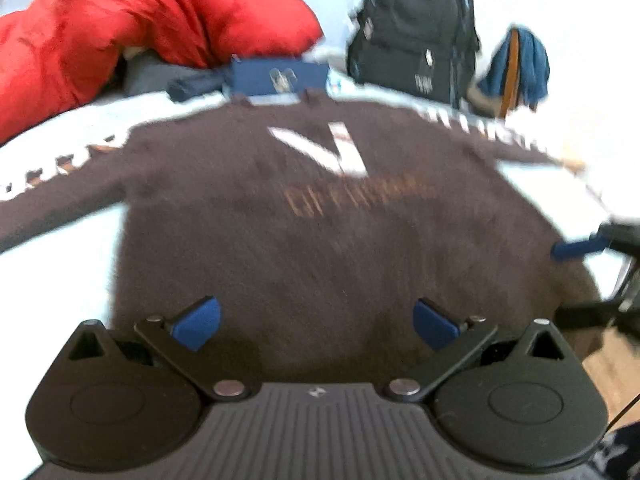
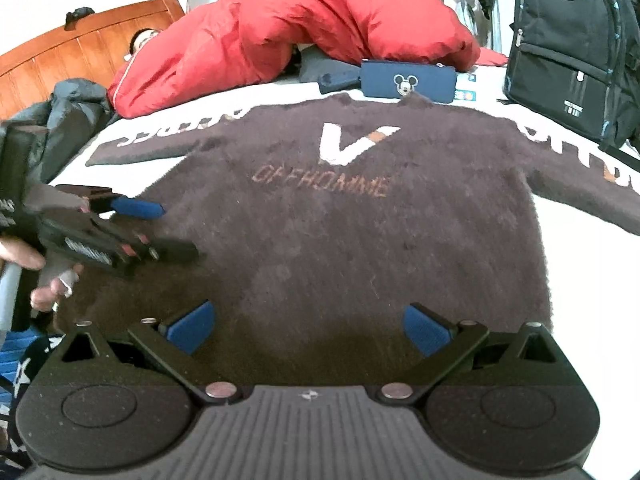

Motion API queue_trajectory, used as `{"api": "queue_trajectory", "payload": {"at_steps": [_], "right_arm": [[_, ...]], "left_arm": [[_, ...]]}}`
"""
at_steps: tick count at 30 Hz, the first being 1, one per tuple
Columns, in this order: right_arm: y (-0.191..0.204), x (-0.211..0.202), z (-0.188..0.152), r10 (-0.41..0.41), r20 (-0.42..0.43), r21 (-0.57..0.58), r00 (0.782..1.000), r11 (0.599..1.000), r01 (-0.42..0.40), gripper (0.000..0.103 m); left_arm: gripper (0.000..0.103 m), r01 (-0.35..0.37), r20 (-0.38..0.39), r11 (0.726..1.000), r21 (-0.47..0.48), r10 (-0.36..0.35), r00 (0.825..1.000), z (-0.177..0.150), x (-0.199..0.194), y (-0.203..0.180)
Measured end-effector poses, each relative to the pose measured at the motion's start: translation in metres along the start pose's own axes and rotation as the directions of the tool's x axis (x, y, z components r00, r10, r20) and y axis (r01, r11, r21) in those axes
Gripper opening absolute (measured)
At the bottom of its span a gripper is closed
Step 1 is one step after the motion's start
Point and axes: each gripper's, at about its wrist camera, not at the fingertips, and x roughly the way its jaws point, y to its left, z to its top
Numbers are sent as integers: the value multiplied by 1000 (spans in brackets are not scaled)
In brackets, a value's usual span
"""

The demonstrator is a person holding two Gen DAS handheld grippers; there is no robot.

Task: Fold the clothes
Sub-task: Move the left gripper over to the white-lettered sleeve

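A fuzzy dark brown sweater [image 2: 360, 240] with a white V and orange lettering lies spread flat, front up, on the white bed [image 2: 592, 280], its sleeves stretched out to both sides. My right gripper [image 2: 309, 327] hovers open over the hem with nothing between its blue pads. My left gripper [image 1: 316, 322] is also open and empty over the hem; that view is blurred. In the right wrist view a hand [image 2: 48, 288] holds the left gripper at the sweater's left edge, one blue finger [image 2: 138, 207] showing. The right gripper's blue finger [image 1: 572, 250] shows at the sweater's right edge.
A red padded cover [image 2: 320, 20] is bunched across the bed's far side. A navy pouch [image 2: 408, 80] lies just past the sweater's collar. At the far right stands a black backpack [image 2: 568, 48]. Grey clothing [image 2: 68, 112] and a wooden headboard [image 2: 80, 40] are at the left.
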Motion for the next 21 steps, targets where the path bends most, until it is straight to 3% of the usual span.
{"api": "queue_trajectory", "payload": {"at_steps": [6,12,18,21], "right_arm": [[0,11,19,68,5,36,998,997,-68,103],[9,28,40,119,-8,30,993,992,-119,103],[19,46,52,136,-17,9,991,991,-136,103],[20,55,56,133,-19,10,991,991,-133,103]], "left_arm": [[102,-104,38,988,-118,109,993,12,-18,80],[102,-154,-14,940,-305,158,987,-1,-9,175],[102,-130,6,871,-473,151,988,-20,0,239],[102,-114,47,876,-469,154,987,-12,-3,245]]}}
